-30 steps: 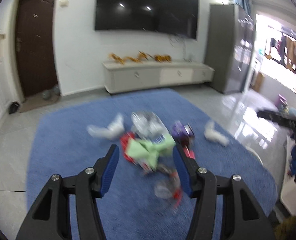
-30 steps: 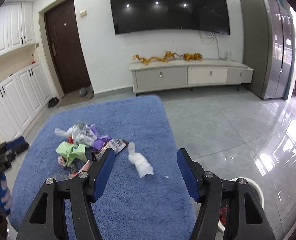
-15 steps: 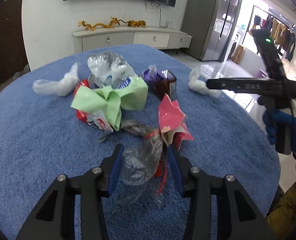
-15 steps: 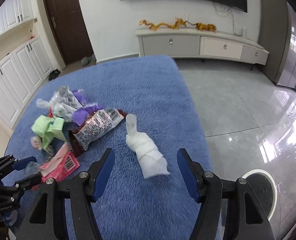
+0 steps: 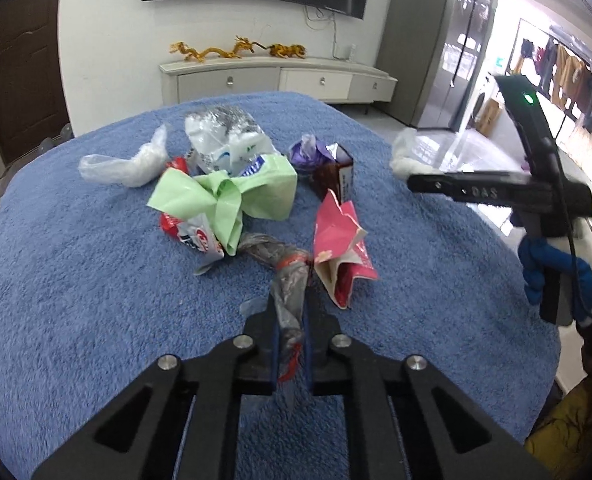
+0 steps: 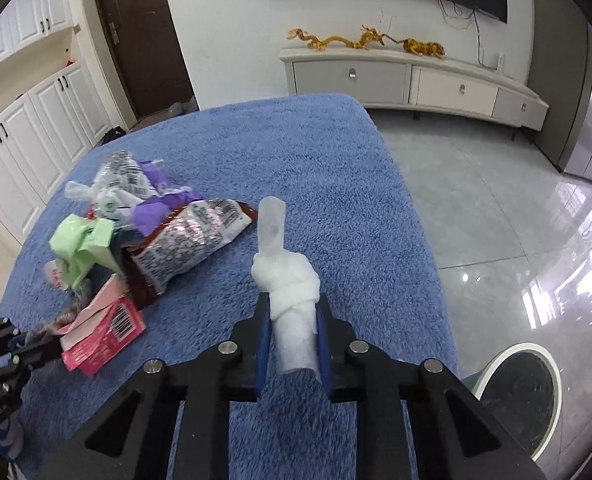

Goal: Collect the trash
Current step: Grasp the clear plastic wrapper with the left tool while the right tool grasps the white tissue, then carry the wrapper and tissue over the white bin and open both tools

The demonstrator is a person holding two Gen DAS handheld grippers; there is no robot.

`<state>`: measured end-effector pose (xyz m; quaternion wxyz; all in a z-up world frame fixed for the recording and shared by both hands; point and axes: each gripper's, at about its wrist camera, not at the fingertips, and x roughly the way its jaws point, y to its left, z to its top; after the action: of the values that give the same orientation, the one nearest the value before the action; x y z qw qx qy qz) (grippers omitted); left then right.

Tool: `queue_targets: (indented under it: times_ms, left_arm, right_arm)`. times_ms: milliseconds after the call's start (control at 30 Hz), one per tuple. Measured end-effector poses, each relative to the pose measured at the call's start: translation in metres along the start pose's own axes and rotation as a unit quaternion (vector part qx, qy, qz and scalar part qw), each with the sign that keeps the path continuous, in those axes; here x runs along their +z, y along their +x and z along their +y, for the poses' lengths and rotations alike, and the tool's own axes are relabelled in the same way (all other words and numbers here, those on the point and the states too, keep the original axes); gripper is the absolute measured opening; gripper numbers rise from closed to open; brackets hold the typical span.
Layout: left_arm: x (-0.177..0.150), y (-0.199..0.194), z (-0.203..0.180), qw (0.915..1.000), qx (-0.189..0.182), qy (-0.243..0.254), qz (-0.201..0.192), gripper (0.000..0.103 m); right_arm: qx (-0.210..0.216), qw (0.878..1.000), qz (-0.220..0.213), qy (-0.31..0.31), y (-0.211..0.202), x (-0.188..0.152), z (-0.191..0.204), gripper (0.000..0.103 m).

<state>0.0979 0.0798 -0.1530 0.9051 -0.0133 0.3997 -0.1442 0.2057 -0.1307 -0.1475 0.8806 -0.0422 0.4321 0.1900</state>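
Left wrist view: the left gripper (image 5: 290, 322) pinches a crumpled clear plastic wrapper (image 5: 286, 276) lying on the blue rug (image 5: 76, 280), beside a pink carton (image 5: 341, 248). Right wrist view: the right gripper (image 6: 292, 334) clamps a knotted white tissue wad (image 6: 286, 284). Lifting each straight up should avoid dragging neighbouring litter; a bin (image 6: 519, 392) sits nearby.
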Motion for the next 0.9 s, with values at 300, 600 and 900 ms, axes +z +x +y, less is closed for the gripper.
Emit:
queue_targets:
  times_ms: [300, 600, 900]
  left_arm:
    - [-0.001, -0.055, -0.005, 0.9981, 0.026, -0.023, -0.05, 0.007]
    - [0.021, -0.096, -0.05, 0.9958, 0.007, 0.004, -0.091, 0.007]
    - [0.074, -0.063, -0.15, 0.9913, -0.063, 0.083, -0.08, 0.007]
  right_arm:
    - [0.003, 0.998, -0.057, -0.03, -0.062, -0.015, 0.02, 0.019]
    - [-0.015, 0.994, -0.108, -0.024, -0.113, -0.028, 0.004, 0.019]
    - [-0.071, 0.985, -0.133, 0.09, -0.157, -0.069, -0.101, 0.019]
